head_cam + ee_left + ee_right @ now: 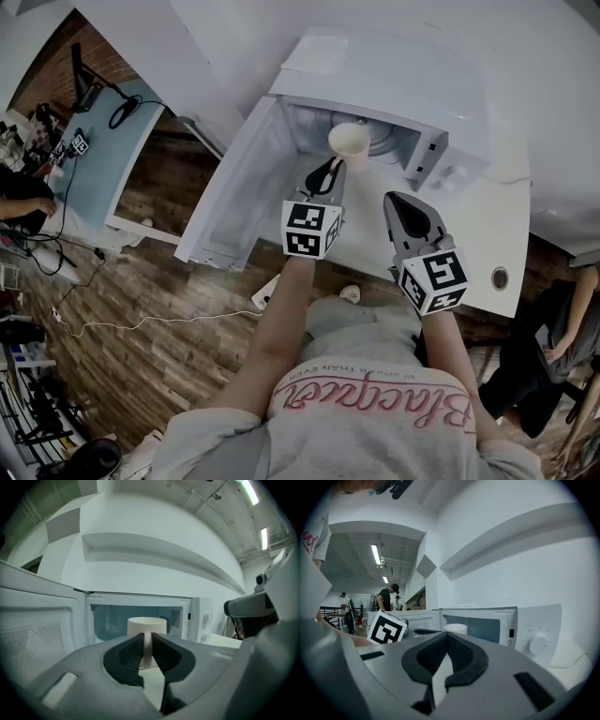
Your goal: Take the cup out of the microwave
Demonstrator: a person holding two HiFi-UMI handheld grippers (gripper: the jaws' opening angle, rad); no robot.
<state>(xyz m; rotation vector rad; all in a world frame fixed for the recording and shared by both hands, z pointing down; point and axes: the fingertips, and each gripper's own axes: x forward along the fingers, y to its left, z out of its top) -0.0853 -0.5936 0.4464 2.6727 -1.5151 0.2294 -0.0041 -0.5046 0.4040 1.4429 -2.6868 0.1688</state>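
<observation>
The white microwave (412, 103) stands open on a white counter, its door (239, 187) swung out to the left. A cream cup (348, 142) is at the mouth of the cavity. My left gripper (330, 169) is shut on the cup's handle; in the left gripper view the handle sits pinched between the dark pads, with the cup (146, 624) upright just beyond my left gripper (146, 644). My right gripper (401, 204) hovers to the right of the cup, in front of the control panel, shut and holding nothing. From the right gripper view the cup's rim (455, 628) shows over my right gripper (446, 641).
The control panel with a knob (538, 644) lies right of the cavity. The counter (487, 234) extends to the right. A wall shelf (154, 550) runs above the microwave. A blue desk (103, 159), cables on the wooden floor and people stand at the left and right.
</observation>
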